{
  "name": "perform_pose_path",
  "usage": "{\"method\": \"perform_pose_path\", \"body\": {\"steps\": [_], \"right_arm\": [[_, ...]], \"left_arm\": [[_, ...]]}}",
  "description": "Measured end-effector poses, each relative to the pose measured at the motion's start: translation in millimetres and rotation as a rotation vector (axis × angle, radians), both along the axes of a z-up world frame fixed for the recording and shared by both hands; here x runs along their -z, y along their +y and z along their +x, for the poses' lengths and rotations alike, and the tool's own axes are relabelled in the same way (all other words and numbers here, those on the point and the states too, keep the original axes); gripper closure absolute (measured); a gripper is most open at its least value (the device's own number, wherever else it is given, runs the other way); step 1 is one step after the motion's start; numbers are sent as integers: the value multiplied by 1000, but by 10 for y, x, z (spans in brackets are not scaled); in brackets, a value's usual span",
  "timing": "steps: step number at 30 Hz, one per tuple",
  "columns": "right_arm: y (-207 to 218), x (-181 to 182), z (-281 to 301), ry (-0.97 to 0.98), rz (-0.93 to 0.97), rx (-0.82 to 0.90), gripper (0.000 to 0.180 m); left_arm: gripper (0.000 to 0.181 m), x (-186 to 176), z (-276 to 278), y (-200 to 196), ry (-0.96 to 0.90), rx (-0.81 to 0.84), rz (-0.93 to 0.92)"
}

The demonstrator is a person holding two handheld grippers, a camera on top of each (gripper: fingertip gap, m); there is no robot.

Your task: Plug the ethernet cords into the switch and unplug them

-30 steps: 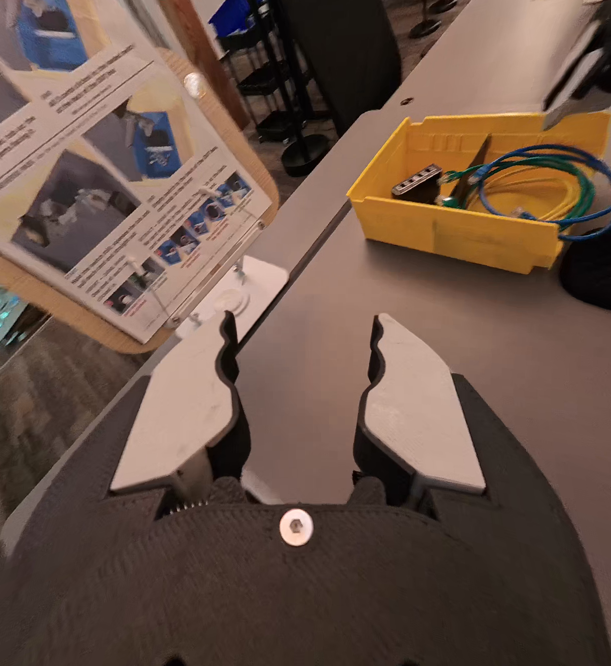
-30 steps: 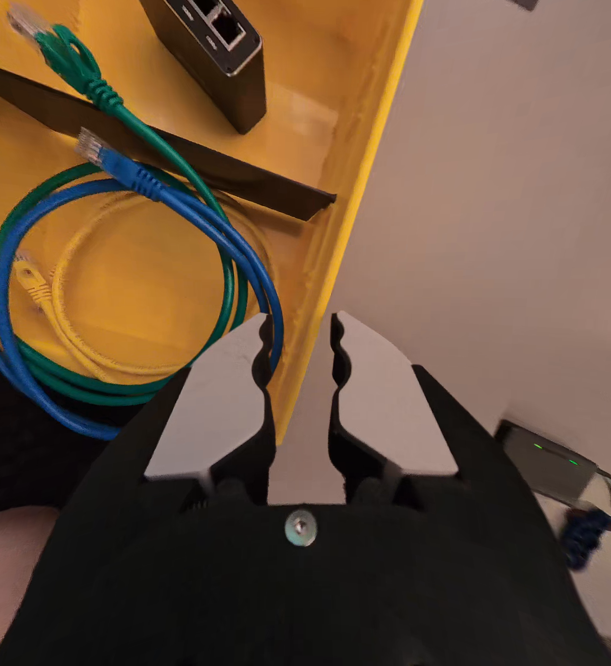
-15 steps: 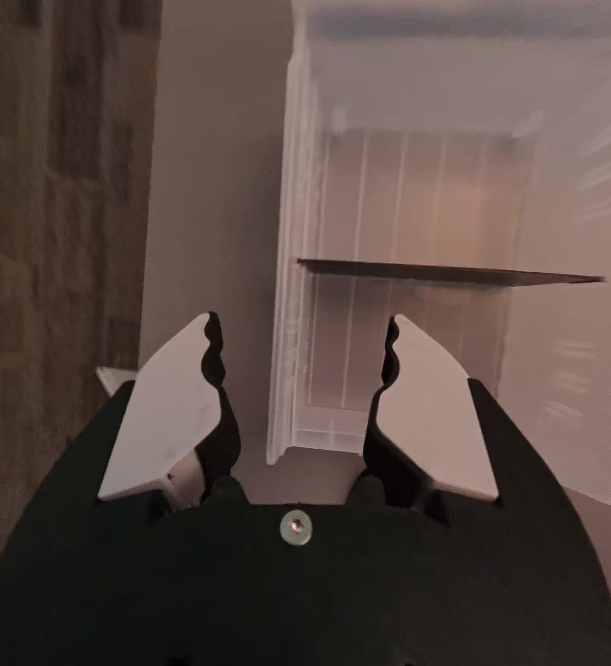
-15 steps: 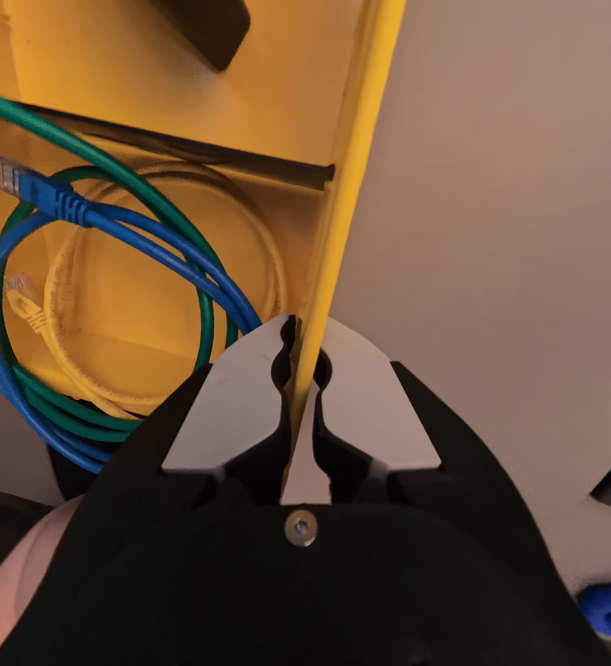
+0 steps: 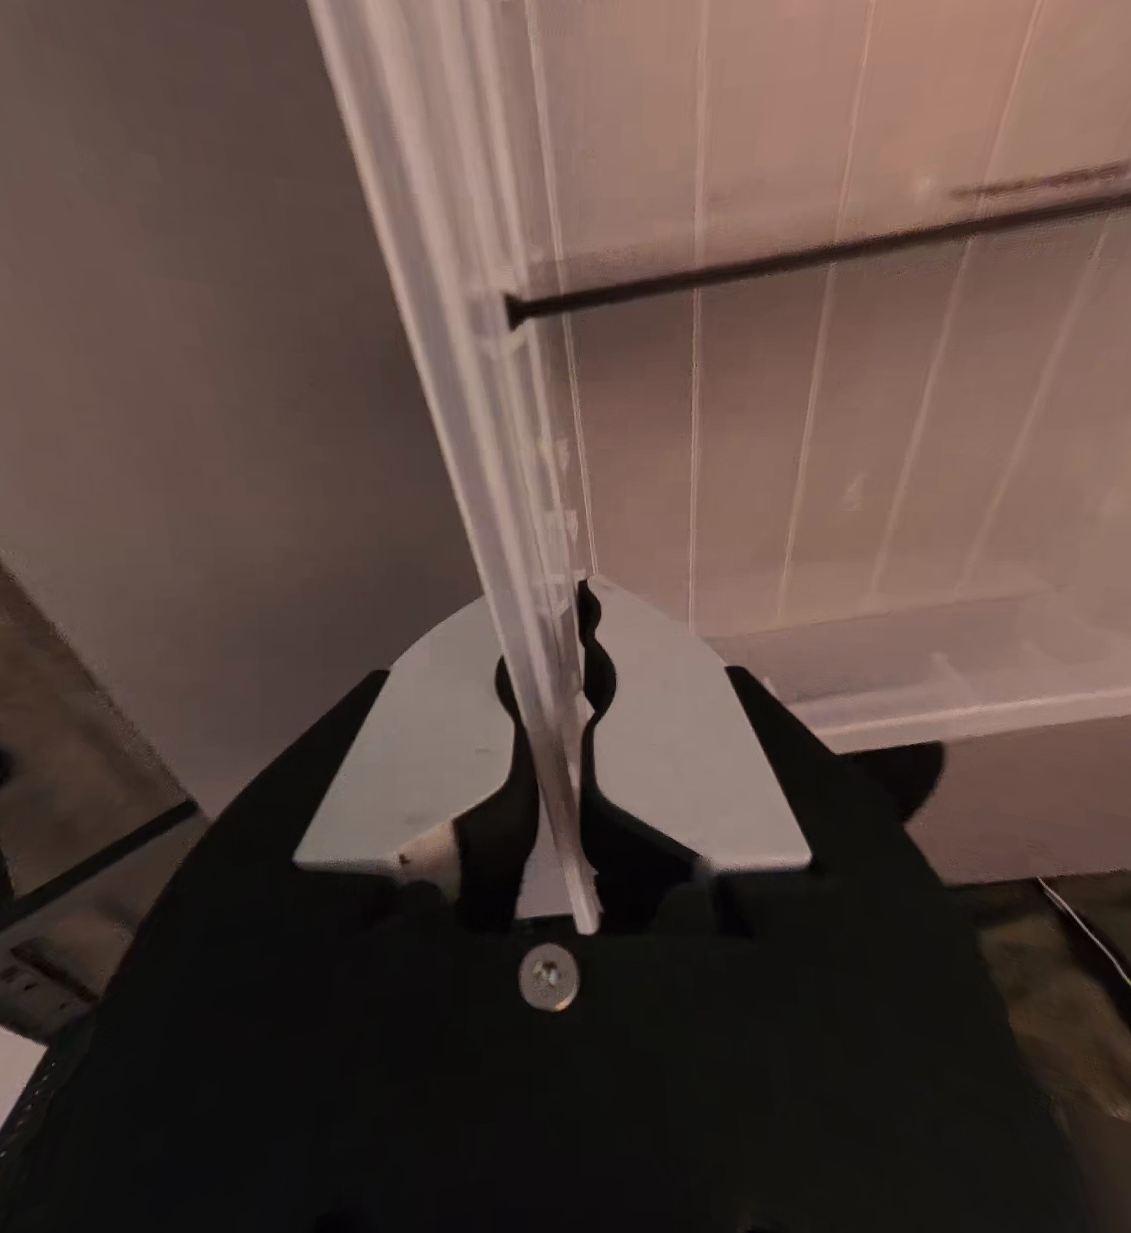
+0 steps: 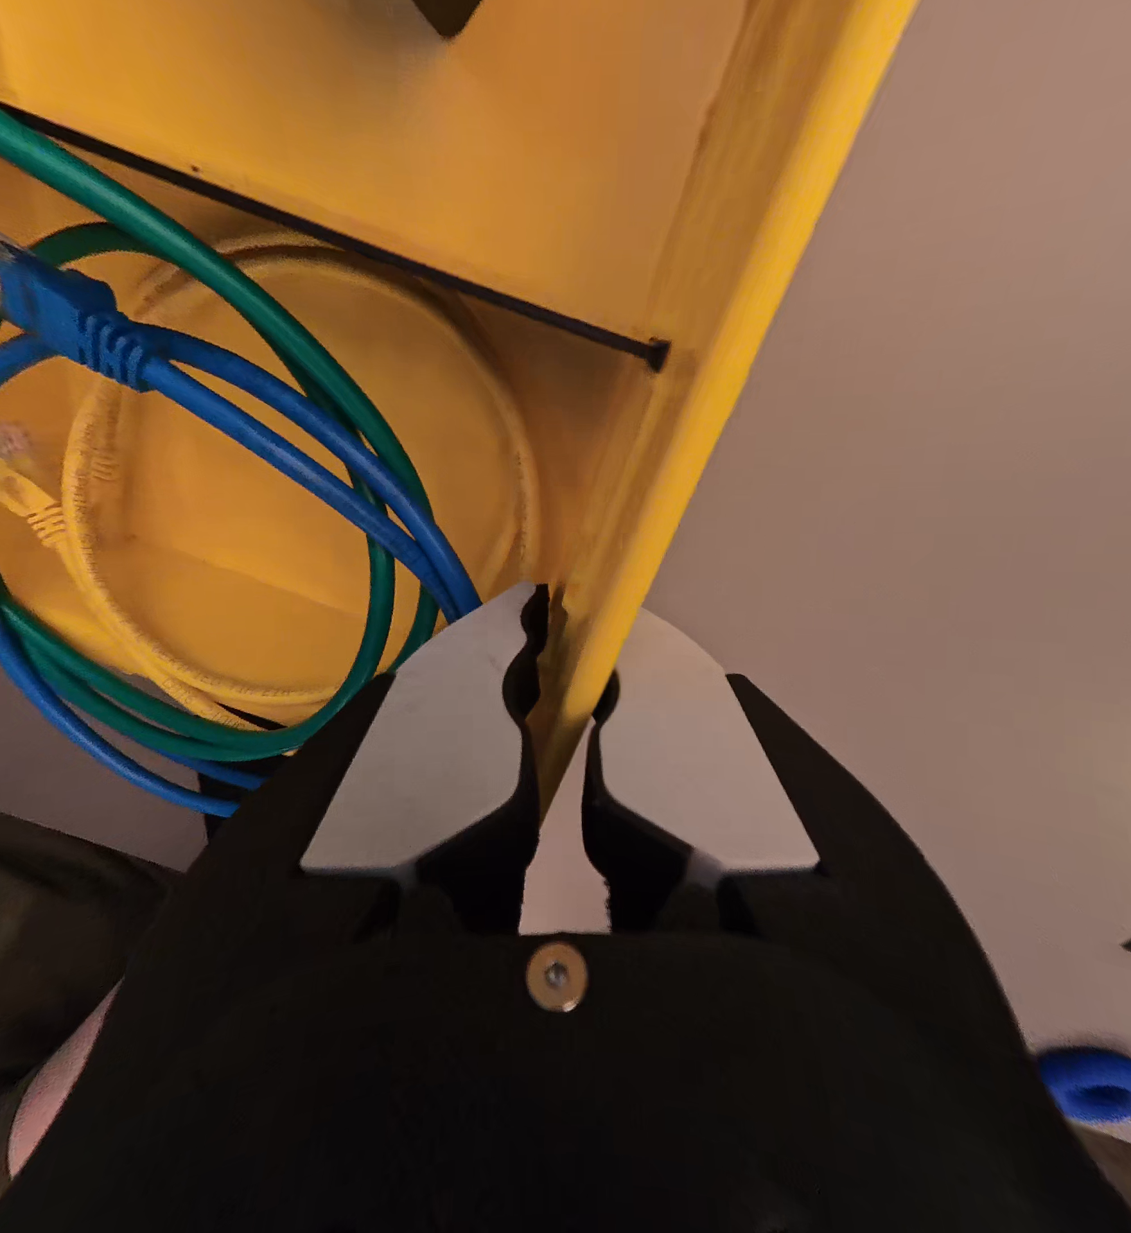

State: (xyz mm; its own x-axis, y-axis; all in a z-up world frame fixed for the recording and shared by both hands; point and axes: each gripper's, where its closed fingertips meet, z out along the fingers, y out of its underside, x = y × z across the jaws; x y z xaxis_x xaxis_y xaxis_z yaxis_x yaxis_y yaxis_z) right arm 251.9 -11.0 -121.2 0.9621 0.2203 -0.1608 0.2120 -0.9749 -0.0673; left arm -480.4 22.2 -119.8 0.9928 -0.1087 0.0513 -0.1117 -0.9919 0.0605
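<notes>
Both bins are being gripped by their walls right now. The left gripper (image 5: 552, 674) is being pinched together on the side wall of a clear bin (image 5: 883, 414), with the wall sandwiched between both fingers. The right gripper (image 6: 569, 667) is being clamped the same way on the wall of the yellow bin (image 6: 736, 373).

The cords are being kept in the yellow bin, in the compartment on the near side of a black divider (image 6: 376, 253): a blue cord (image 6: 269, 407), a green cord (image 6: 229, 280) and a yellow cord (image 6: 109, 567), all coiled loosely, none plugged in. The switch can't really be made out; only a dark corner is being shown at the top edge, past the divider.

Probably the bins are being repositioned first. That's best done by sliding them flat on the table (image 6: 949, 467), so nothing gets tipped out.

No brands or readable writing are being shown anywhere, apart from tiny print on the yellow cord, too small to be made out.
</notes>
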Motion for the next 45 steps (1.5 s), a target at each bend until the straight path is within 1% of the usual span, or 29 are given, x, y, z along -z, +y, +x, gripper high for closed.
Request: {"method": "perform_pose_path", "body": {"steps": [2,5,10,13,14,17,18,20,22,23,24,25,26,27,29,30,31,33,35,37,39,42,45], "right_arm": [[43,0,-192,-30,-27,-38,172],[99,-1,-532,-46,-57,-76,172],[192,0,-1023,-49,-45,-139,172],[213,2,-1157,-63,-28,-167,169],[223,0,-1152,-83,-22,-175,166],[301,-100,-1040,-162,48,-141,139],[330,-186,-1005,-186,86,-117,132],[375,-453,-973,-243,197,-60,129],[478,-843,-1155,-260,395,-56,129],[577,-1077,-1365,-229,540,-74,124],[676,-1306,-1677,-145,690,-113,119],[731,-1499,-2097,-9,813,-208,113],[706,-1623,-2539,144,885,-328,108],[624,-1647,-2909,281,868,-421,111],[480,-1488,-3439,443,614,-465,114],[423,-1392,-3660,499,484,-476,117],[438,-1288,-3815,511,388,-457,120],[543,-1082,-4026,489,271,-398,126],[631,-864,-4119,413,185,-342,127],[776,-640,-4059,263,172,-292,127],[846,-464,-4007,164,148,-248,127],[814,-243,-4033,109,60,-194,128],[715,-51,-4144,121,-53,-134,136]], "left_arm": [[175,-3,296,-1,-73,31,-33],[166,-6,604,24,-22,162,-67],[159,-4,1069,74,28,263,-88],[157,-6,1244,47,37,316,-98],[155,-11,1270,23,39,334,-109],[145,-41,1285,-79,42,393,-147],[140,-64,1287,-114,34,402,-151],[133,-155,1283,-145,12,396,-125],[132,-300,1301,-131,-23,391,-48],[131,-386,1312,-113,-42,399,4],[129,-475,1311,-80,-56,407,64],[128,-566,1302,-36,-69,410,126],[129,-660,1288,11,-84,404,188],[129,-754,1268,64,-96,389,249],[131,-932,1212,163,-109,344,355],[131,-1016,1189,199,-114,322,398],[132,-1102,1179,233,-122,306,443],[135,-1274,1208,281,-146,300,532],[136,-1438,1272,303,-169,327,617],[138,-1567,1331,286,-188,364,681],[138,-1640,1362,230,-206,395,709],[139,-1720,1377,177,-235,421,743],[139,-1781,1387,154,-283,432,770]]}}
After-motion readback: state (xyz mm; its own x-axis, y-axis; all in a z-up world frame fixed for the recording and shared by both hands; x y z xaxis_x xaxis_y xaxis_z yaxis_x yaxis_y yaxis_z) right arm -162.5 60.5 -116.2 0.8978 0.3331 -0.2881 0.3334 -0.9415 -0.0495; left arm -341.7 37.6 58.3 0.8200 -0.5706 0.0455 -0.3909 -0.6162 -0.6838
